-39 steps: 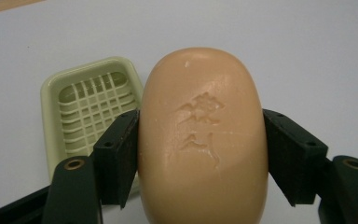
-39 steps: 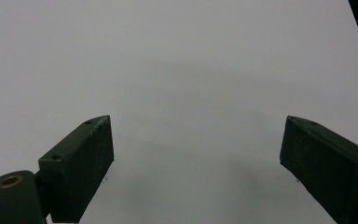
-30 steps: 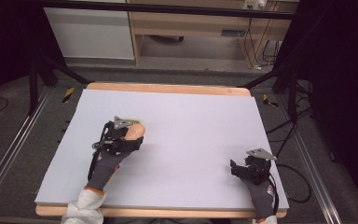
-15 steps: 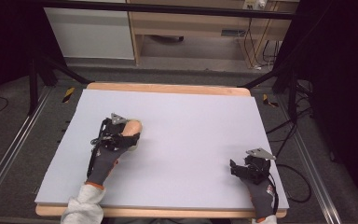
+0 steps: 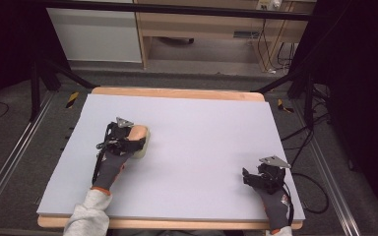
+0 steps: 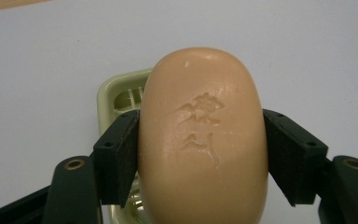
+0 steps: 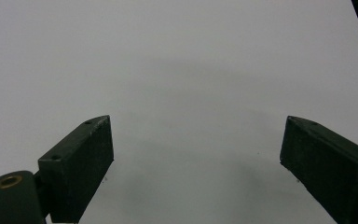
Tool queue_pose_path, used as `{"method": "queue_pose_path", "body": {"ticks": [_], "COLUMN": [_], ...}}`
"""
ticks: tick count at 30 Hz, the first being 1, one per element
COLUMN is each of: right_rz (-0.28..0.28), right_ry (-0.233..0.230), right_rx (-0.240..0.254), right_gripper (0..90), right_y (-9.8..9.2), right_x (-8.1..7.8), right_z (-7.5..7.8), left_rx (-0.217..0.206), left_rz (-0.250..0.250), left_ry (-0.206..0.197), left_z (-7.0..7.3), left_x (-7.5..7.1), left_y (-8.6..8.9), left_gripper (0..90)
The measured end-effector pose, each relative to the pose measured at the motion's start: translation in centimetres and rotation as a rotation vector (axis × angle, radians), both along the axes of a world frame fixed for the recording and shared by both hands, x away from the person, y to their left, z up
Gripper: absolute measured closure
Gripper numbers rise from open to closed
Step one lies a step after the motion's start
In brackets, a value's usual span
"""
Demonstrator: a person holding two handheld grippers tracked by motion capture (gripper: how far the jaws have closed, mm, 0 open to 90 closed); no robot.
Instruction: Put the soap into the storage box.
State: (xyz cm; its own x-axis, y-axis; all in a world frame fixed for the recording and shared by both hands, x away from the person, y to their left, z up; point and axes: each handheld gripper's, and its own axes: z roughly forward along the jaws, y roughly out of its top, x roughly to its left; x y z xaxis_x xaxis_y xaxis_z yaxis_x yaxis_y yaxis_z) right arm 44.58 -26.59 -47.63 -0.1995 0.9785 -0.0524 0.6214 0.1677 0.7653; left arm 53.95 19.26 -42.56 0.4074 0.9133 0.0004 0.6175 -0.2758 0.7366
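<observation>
Bright even table, dark surroundings, soft focus

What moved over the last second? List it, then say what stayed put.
The left claw, shut on the bar of soap, drew a little back toward the person and to the table's left, carrying the soap with it; it now sits over the pale green soap dish. Nothing was let go. The right claw stayed open and resting near the table's right front corner.
</observation>
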Motion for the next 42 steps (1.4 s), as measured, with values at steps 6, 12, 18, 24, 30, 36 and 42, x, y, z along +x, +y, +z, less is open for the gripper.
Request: {"method": "queue_pose_path", "body": {"ticks": [6,12,18,24,30,36,42], "right_rz": [0.0,0.002,-0.003,0.0,0.001,0.002,0.004], "right_ry": [-0.004,-0.001,0.004,0.002,0.002,0.001,0.001], "right_rx": [0.001,-0.003,0.005,0.004,0.005,0.003,-0.001], "right_gripper": [9.7,9.6,9.6,9.6,9.6,9.6,9.6], "right_y": [0.0,0.1,0.1,0.1,0.1,0.1,0.1], "right_x": [0.0,0.0,0.0,0.0,0.0,0.0,0.0], "right_z": [0.0,0.0,0.0,0.0,0.0,0.0,0.0], "left_rx": [0.002,0.001,0.008,0.017,0.02,0.023,0.021], "left_rz": [0.011,0.021,0.018,0.024,0.027,0.028,0.031], "left_ry": [0.005,0.009,0.019,0.03,0.042,0.046,0.045], "left_z": [-0.4,-0.7,-1.1,-1.6,-2.0,-2.2,-2.3], "left_x": [0.4,0.7,1.1,1.3,1.5,1.6,1.6], "left_y": [0.2,0.4,0.3,0.4,0.5,0.5,0.6], "left_gripper": [31.5,31.5,31.5,31.5,31.5,31.5,31.5]}}
